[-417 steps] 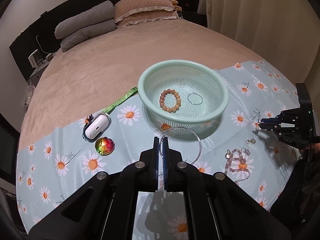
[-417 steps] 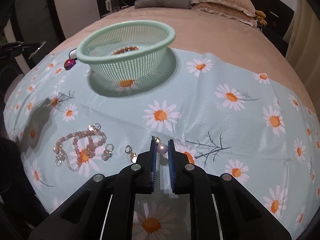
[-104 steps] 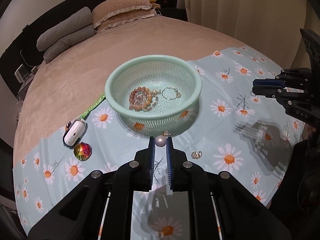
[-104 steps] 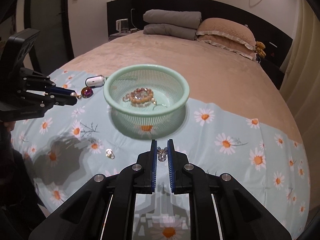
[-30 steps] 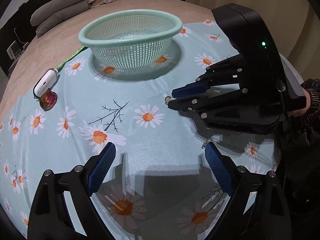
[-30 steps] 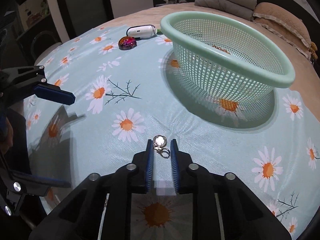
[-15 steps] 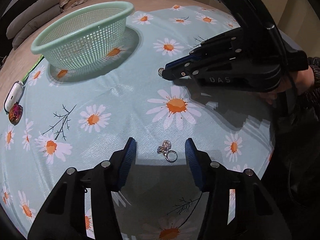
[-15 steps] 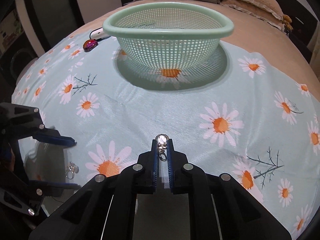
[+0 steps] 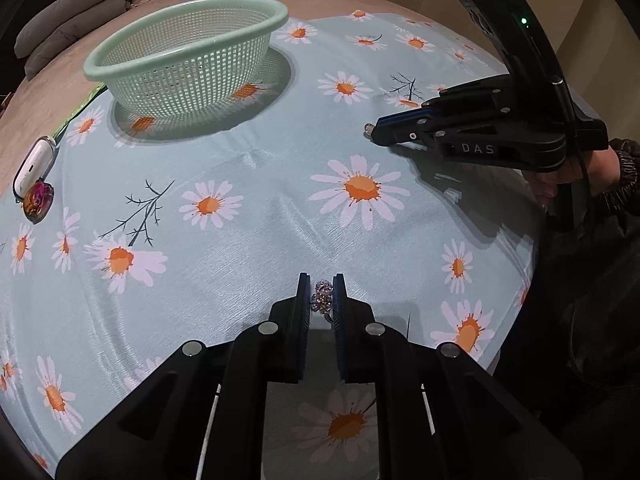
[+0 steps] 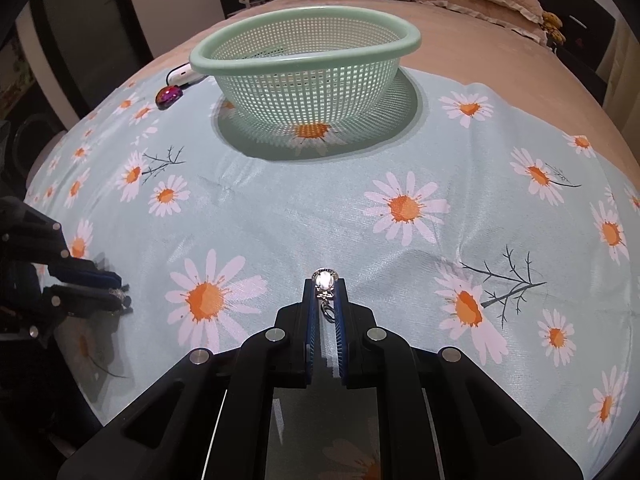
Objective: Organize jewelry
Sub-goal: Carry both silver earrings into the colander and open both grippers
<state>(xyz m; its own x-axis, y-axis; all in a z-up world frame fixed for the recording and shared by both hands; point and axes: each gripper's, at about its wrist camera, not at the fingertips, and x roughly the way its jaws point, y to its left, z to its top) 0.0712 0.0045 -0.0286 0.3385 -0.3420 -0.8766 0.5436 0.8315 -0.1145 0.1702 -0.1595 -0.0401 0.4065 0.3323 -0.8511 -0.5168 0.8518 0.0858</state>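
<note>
The left gripper (image 9: 322, 300) has its jaws drawn in on a small sparkly ring (image 9: 322, 299), pinched right at the tips and low against the cloth (image 9: 260, 208); whether it has lifted clear I cannot tell. The right gripper (image 10: 325, 292) is clamped on a pendant (image 10: 325, 280), whose bright stone pokes out past the tips while its clasp hangs back between the jaws, so its long axis runs along the fingers.

From the left jaws, the basket (image 9: 188, 20) lies up at about 11 o'clock, well apart across the daisy print. From the right jaws it sits near 12 o'clock, almost dead ahead and seemingly nearer, so the right hand looks better placed to drop first. In the left view the right gripper (image 9: 370, 131) hangs at about 1 o'clock, off to the side of the left's path to the basket.

Both pieces are tiny and held only at the tips, so a jolt could flick either out.

A white case (image 9: 34, 166) and a coloured gem (image 9: 38, 202) lie near 10 o'clock, beside the basket.
</note>
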